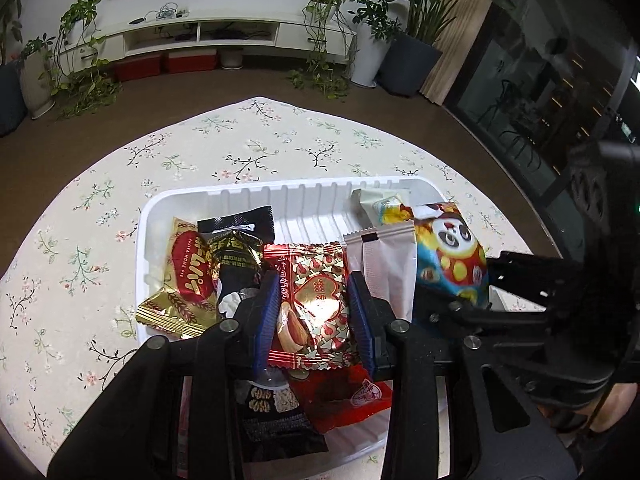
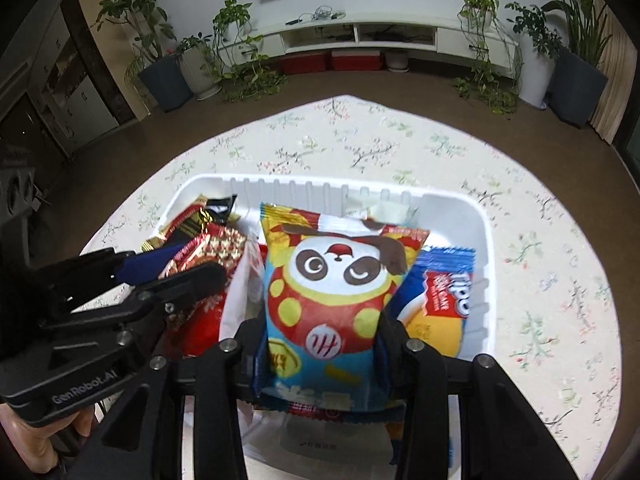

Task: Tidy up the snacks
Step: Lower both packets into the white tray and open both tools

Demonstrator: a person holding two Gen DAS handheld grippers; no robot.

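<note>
Tray (image 1: 304, 196) mostly filled; left hand-held gripper (image 1: 314, 312) clamps red-gold packet (image 1: 316, 300), right hand-held gripper (image 2: 320, 344) clamps panda packet (image 2: 336, 292), both frame centre, unreleased

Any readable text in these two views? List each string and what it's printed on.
"FUJIYA HOME PIE": gold-and-red packet.
"Tipo": blue-and-white packet.
"GenRobot.AI": body of the left gripper.
Red-and-gold foil packet and panda packet: non-Latin characters, too distorted to read.
Black packet: print too small.
</note>
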